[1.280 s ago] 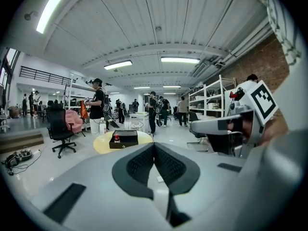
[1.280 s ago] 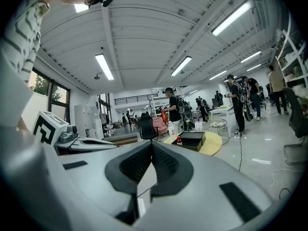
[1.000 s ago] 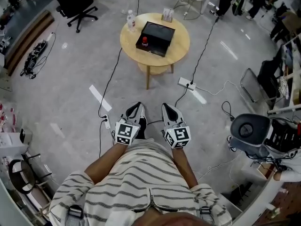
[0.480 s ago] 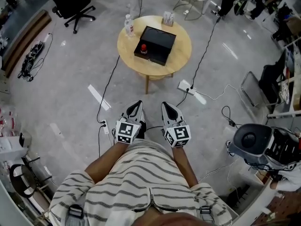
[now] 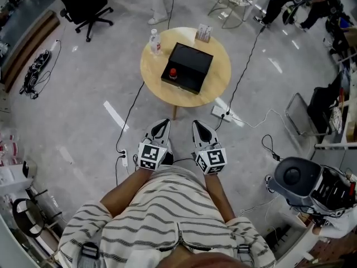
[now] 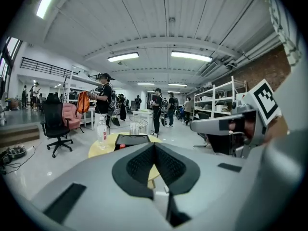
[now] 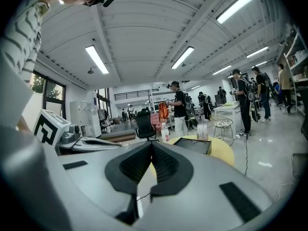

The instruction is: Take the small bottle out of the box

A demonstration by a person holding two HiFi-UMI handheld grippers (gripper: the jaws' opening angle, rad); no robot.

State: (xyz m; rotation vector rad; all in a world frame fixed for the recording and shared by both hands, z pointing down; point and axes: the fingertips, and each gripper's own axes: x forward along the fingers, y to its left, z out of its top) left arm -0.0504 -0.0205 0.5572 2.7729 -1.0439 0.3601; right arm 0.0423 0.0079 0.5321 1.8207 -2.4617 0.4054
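well short of the table [image 5: 217, 84] with left gripper [image 5: 163, 124] and right gripper [image 5: 197, 125] both empty, fingers pressed together; small bottle [image 5: 173, 72] sitting inside the box [image 5: 193, 64] on the table, at risk of being knocked over if reached for before spreading the fingers.

Grey glossy floor [image 5: 67, 110] — cables [image 5: 134, 91] trailing; black office chair [image 5: 83, 1] (far left); strip lights [image 6: 122, 57] overhead.

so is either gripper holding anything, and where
Nothing held: left gripper and right gripper are both shut, empty; the small bottle sits in the box.
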